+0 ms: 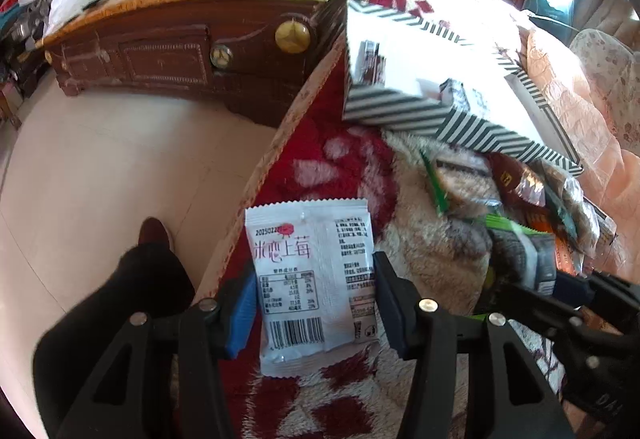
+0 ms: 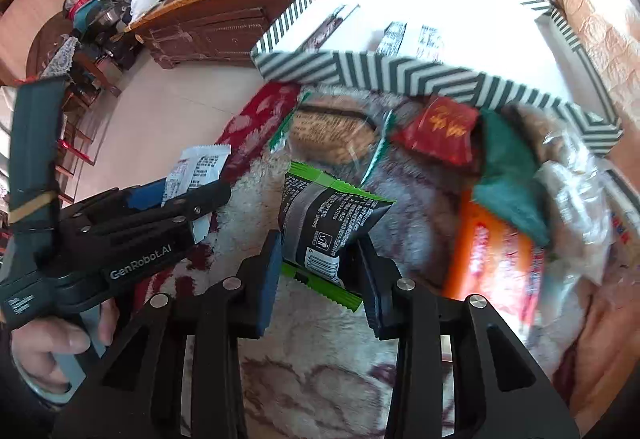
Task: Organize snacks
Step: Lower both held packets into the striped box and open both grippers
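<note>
My left tongs point(image 1: 316, 303) clasp the white packet point(image 1: 312, 279), my right point(image 2: 320, 271) the green packet point(image 2: 324, 227); striped box point(image 2: 400, 75) lies just ahead, open side up

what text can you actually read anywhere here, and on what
"GenRobot.AI": on the black body of the left gripper.
"米恋上莓": pink print on the white foil snack packet.
"2025022", further digits hidden: date stamp on that packet.
Fine print on the white packet and on the black and green snack packet: too small to read.
</note>
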